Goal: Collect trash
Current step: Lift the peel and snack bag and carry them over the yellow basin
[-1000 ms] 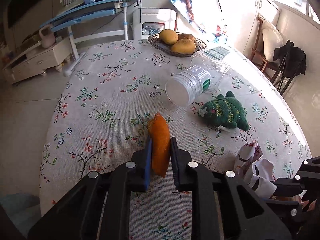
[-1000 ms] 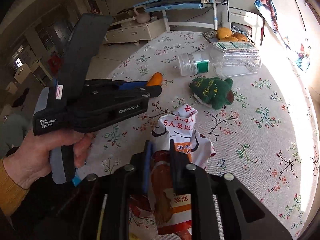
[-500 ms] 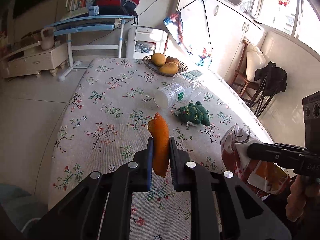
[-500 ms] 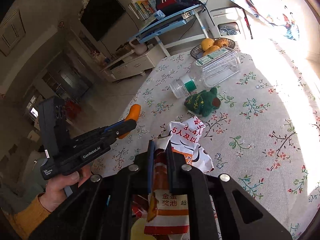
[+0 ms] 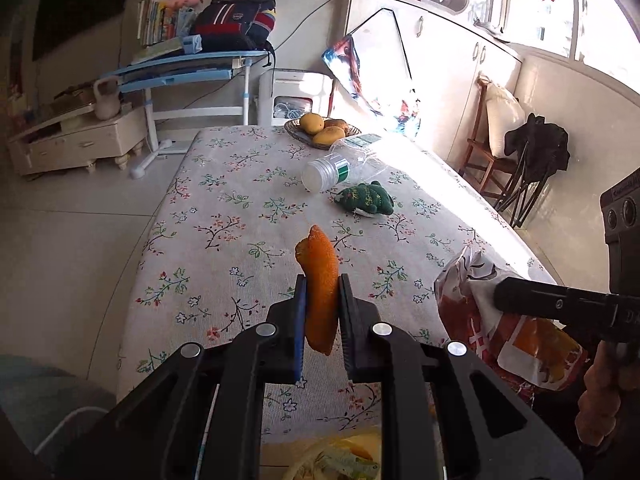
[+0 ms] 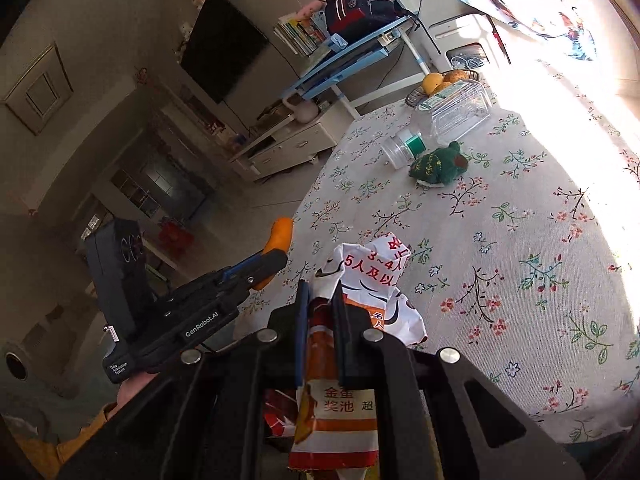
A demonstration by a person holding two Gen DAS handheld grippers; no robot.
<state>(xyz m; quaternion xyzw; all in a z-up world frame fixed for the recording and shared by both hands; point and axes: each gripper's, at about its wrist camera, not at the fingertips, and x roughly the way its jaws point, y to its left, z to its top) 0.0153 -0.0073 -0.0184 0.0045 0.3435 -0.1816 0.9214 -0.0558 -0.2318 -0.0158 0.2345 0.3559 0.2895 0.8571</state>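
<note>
Two pieces of trash are already in your grip: the orange peel [image 5: 319, 288] stands upright, long axis vertical, pinched in your left gripper [image 5: 322, 312], and the crumpled snack wrapper [image 6: 362, 280] is clamped tight in your right gripper [image 6: 320, 320]. Both hang just past the near edge of the table [image 5: 224, 216]. Directly beneath your left gripper, low in its view, sits what looks like a trash bag [image 5: 340, 460], so that hand is the nearer one to drop.
</note>
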